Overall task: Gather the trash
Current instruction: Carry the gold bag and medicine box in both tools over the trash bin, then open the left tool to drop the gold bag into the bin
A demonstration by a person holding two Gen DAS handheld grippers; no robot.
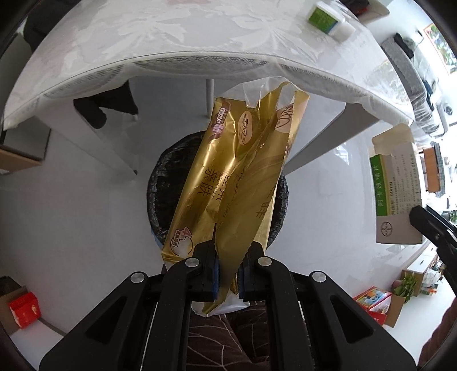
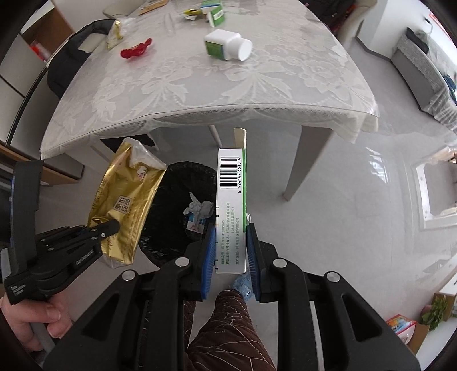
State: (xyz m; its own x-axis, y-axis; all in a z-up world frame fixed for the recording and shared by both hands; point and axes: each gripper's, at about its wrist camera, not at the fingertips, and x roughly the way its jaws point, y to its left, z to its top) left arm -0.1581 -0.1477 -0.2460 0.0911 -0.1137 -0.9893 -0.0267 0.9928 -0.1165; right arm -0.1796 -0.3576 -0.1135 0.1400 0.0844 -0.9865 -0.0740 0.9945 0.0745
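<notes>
My left gripper (image 1: pixel 228 256) is shut on a gold plastic wrapper (image 1: pixel 228 177) and holds it above a bin lined with a black bag (image 1: pixel 161 182) on the floor. The right wrist view shows that wrapper (image 2: pixel 125 199) and the left gripper (image 2: pixel 110 228) just left of the bin (image 2: pixel 177 182), which holds crumpled paper (image 2: pixel 198 208). My right gripper (image 2: pixel 230 245) is shut on a white and green medicine box (image 2: pixel 231 199), held upright over the bin's right rim. The box (image 1: pixel 397 194) also shows at the right of the left wrist view.
A table with a white lace cloth (image 2: pixel 200 85) stands behind the bin. On it lie a white pill bottle (image 2: pixel 228 45), a red object (image 2: pixel 135 50), a gold wrapper (image 2: pixel 114 34) and small boxes (image 2: pixel 212 11). A table leg (image 2: pixel 302 162) stands right of the bin.
</notes>
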